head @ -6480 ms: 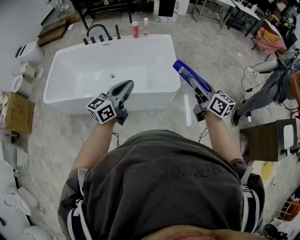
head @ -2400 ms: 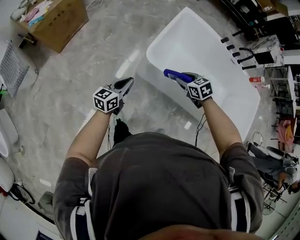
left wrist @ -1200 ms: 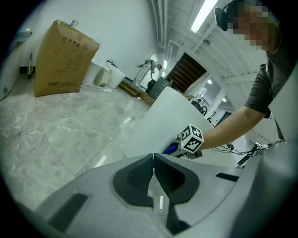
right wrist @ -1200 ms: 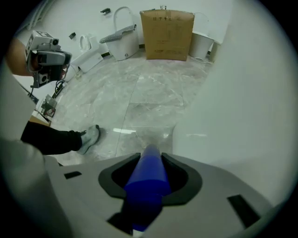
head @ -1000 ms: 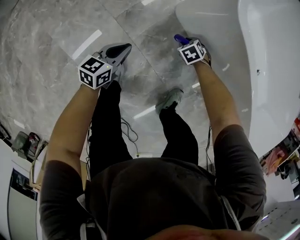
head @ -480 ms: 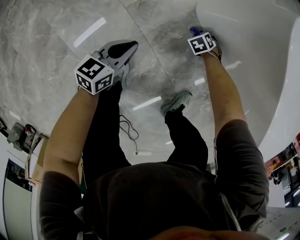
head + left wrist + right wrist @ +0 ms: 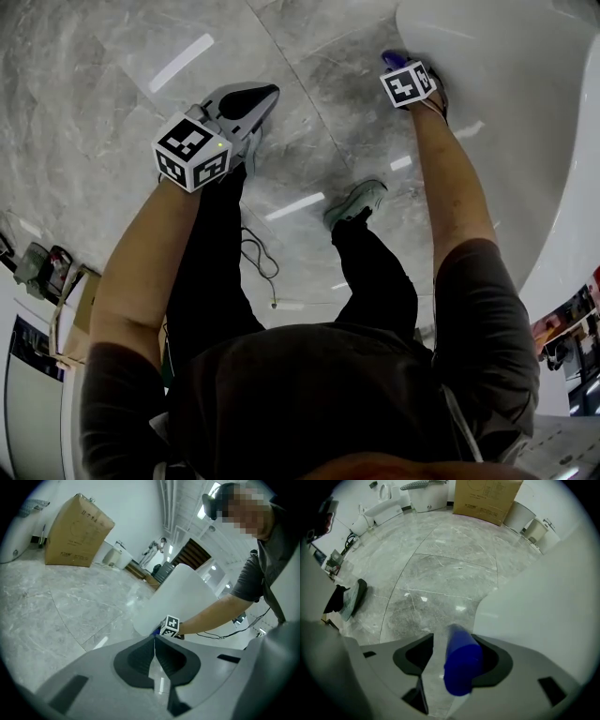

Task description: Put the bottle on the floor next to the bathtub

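The blue bottle (image 7: pixel 461 663) stands between the jaws of my right gripper (image 7: pixel 453 638), cap end towards the camera, its far end down by the grey marble floor (image 7: pixel 440 573). The jaws are opening: a gap shows at the left jaw, while the bottle still leans on the right one. In the head view only the bottle's tip (image 7: pixel 392 59) shows past the right gripper (image 7: pixel 401 66), close against the white bathtub's outer wall (image 7: pixel 506 112). My left gripper (image 7: pixel 265 92) hangs shut and empty over the floor, its jaws meeting (image 7: pixel 154 638).
The bathtub wall (image 7: pixel 543 583) rises just right of the bottle. The person's shoe (image 7: pixel 354 202) and a cable (image 7: pixel 258 267) lie on the floor behind the grippers. A cardboard box (image 7: pixel 487 498) and white fixtures (image 7: pixel 529 524) stand farther off.
The person has bent down, and the right gripper has brought the bottle from above the tub to the floor beside its wall. Over the last half second both grippers barely moved.
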Demonstrator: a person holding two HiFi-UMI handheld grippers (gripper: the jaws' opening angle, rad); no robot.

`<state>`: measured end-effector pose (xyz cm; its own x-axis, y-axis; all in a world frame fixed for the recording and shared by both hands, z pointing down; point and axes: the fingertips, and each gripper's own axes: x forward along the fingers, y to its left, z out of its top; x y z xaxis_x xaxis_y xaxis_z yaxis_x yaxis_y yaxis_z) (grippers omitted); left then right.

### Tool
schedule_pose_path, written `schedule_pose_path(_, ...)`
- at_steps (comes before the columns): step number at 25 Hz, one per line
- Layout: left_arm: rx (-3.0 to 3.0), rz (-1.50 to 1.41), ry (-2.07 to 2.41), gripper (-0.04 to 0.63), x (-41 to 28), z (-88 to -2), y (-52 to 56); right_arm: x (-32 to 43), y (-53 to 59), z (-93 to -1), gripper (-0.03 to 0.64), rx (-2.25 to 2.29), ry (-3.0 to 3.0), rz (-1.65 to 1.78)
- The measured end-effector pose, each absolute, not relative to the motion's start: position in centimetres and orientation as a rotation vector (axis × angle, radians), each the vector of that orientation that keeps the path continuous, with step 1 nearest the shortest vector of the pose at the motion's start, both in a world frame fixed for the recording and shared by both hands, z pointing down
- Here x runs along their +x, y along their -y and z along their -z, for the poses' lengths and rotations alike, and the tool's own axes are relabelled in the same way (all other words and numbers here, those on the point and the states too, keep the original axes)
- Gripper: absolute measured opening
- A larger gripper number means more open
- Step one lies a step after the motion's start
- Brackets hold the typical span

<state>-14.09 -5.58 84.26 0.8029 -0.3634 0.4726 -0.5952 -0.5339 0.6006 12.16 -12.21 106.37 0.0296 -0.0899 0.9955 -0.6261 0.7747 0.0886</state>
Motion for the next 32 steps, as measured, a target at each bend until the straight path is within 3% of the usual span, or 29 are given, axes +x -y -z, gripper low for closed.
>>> schedule_pose_path(5,2.207,-0.385,0.687,0.009,-13.0,-81.8,4.8,11.5,12.8,-100.6,0.267,0.647,1.542,-0.394)
schedule_pose_path(12,2.257,-0.335,0.65,0.009,-9.1,-72.1,4.8,9.3,11.6,-86.7,0.27,0.705,1.657,-0.419)
schedule_pose_path(19,2.379,-0.314,0.582,0.009,-5.4,-57.1,5.8,8.5,10.5,-67.6,0.265,0.812,1.797,-0.474)
schedule_pose_path(32,2.667,-0.248,0.496,0.009,1.9,-24.4,7.9,15.7,9.2,-26.6,0.224,1.127,2.102,-0.306)
